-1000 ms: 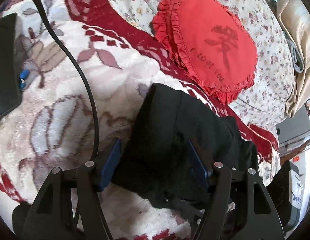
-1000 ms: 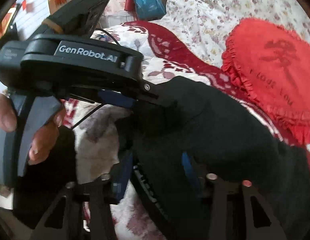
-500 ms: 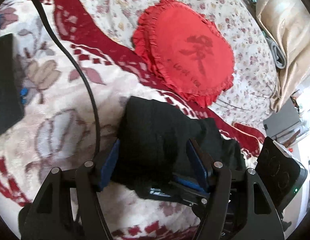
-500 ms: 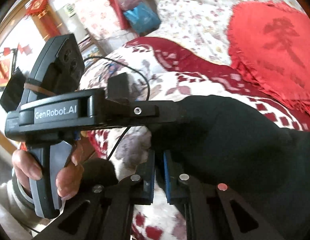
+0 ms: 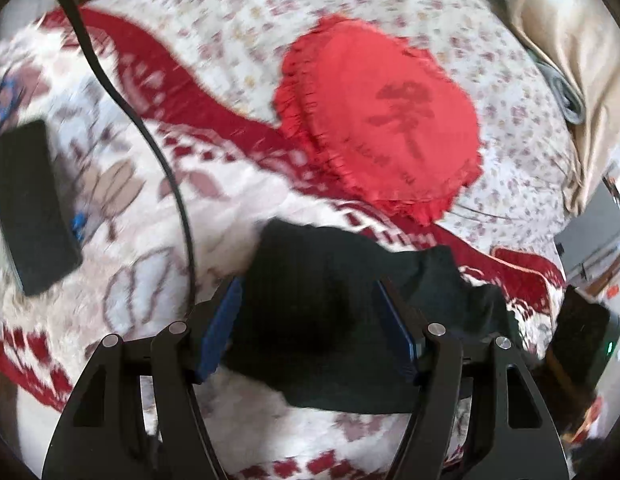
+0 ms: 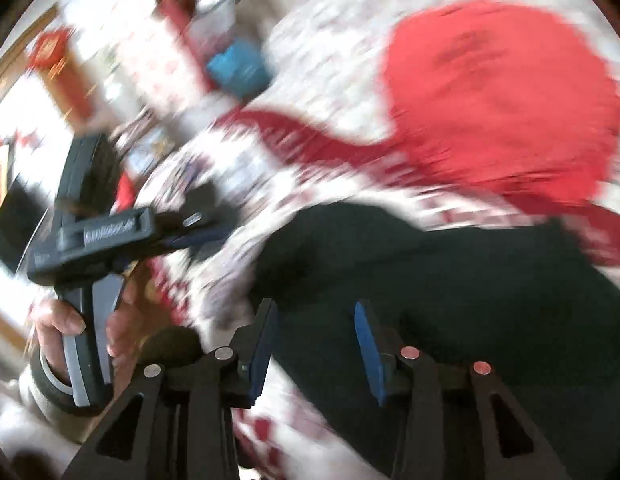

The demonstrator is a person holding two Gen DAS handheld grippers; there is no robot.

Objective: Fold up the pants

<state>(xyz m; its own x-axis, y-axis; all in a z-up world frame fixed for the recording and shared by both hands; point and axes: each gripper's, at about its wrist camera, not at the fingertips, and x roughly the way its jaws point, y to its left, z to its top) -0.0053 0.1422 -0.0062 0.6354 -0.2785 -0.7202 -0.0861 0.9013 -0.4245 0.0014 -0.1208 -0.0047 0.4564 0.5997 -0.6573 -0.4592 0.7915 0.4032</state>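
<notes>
The black pants (image 5: 329, 312) lie folded in a compact bundle on the patterned blanket (image 5: 122, 208). My left gripper (image 5: 306, 320) is open, its blue pads on either side of the bundle's near end, not clamped on it. In the blurred right wrist view the pants (image 6: 449, 288) fill the lower right. My right gripper (image 6: 315, 340) is open over their left edge. The left gripper (image 6: 110, 236), held in a hand, shows at the left of that view.
A red frilled heart cushion (image 5: 385, 120) lies beyond the pants on the flowered quilt (image 5: 521, 128). A black cable (image 5: 166, 160) and a black flat device (image 5: 30, 208) lie on the blanket at left. A beige cloth (image 5: 569, 40) hangs at far right.
My right gripper was shut on the pants' edge and has opened. Both grippers have drawn back from the bundle, which stays on the blanket.
</notes>
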